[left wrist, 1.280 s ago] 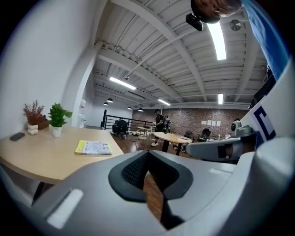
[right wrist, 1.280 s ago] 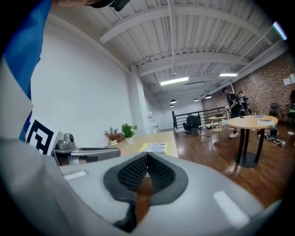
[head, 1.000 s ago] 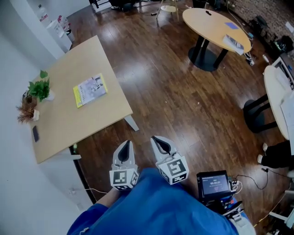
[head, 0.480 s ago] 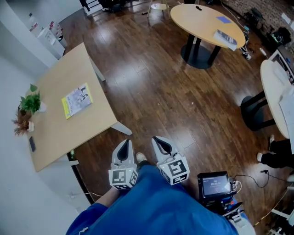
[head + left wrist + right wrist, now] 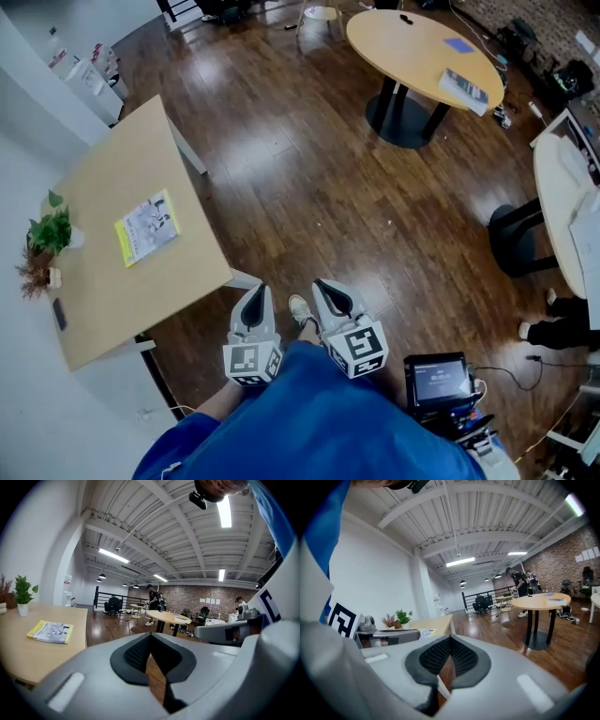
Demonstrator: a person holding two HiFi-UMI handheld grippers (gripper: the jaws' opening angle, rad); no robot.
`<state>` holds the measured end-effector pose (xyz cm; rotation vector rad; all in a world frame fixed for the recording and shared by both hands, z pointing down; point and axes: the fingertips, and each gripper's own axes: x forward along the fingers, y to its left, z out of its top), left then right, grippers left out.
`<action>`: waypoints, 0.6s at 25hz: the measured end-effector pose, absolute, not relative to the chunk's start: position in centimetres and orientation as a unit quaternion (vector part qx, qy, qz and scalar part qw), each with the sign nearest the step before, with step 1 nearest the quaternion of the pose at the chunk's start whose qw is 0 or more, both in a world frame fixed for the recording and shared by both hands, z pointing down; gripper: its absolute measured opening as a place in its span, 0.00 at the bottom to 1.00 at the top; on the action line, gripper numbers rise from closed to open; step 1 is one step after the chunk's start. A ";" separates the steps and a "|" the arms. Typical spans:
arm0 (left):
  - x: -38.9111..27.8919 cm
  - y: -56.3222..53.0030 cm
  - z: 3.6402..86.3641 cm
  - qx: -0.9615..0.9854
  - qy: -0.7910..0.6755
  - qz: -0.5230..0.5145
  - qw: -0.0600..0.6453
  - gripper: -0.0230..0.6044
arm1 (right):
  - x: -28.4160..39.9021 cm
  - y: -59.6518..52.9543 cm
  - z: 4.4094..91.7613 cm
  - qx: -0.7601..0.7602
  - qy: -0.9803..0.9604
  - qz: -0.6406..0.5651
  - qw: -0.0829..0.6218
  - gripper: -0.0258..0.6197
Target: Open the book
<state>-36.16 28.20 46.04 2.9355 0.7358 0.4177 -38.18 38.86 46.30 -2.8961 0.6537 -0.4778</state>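
Both grippers are hanging side by side just ahead of the person's blue top (image 5: 309,422). The left gripper (image 5: 254,294) is keeping its jaws pinched together with nothing in them, only a thin sliver of floor showing. The right gripper (image 5: 329,287) is doing the same: jaws together, empty.

The book (image 5: 146,229) is lying closed and flat on the square table (image 5: 94,291), at about 10 o'clock from the grippers and well apart from them. The table's near corner and a stretch of bare tabletop are sitting between the 2.

Around it: a green plant (image 5: 47,232) and a brownish dried bunch (image 5: 34,270) are standing at 9 o'clock from the book, along the table's wall side. A small dark flat thing (image 5: 60,314) is lying at 7 o'clock, maybe a phone, too small to tell. A light shoe (image 5: 300,307) is poking out between the grippers. A round table (image 5: 412,42) with some papers (image 5: 466,89) is standing at 1 o'clock across the wooden floor (image 5: 309,178). A device with a screen (image 5: 439,380) is sitting at 4 o'clock from the right gripper.

The book's cover print is too small to read. The white furniture (image 5: 562,178) at 3 o'clock is getting cut off by the frame edge.
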 end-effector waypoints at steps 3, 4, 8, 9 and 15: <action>-32.4 28.4 45.6 0.960 0.240 0.133 0.046 0.05 | -34.4 39.1 45.8 -0.961 0.218 -0.158 0.059 0.04; -31.1 28.3 45.5 0.961 0.240 0.132 0.048 0.05 | -33.2 39.1 45.6 -0.962 0.218 -0.157 0.057 0.04; -26.7 28.0 45.2 0.961 0.242 0.124 0.050 0.05 | -28.8 38.9 45.4 -0.964 0.214 -0.152 0.052 0.04; -25.9 28.0 45.2 0.961 0.243 0.122 0.051 0.05 | -27.9 38.9 45.4 -0.964 0.213 -0.150 0.050 0.04; -22.0 27.9 45.0 0.963 0.236 0.118 0.059 0.05 | -23.9 39.0 44.7 -0.966 0.213 -0.142 0.040 0.04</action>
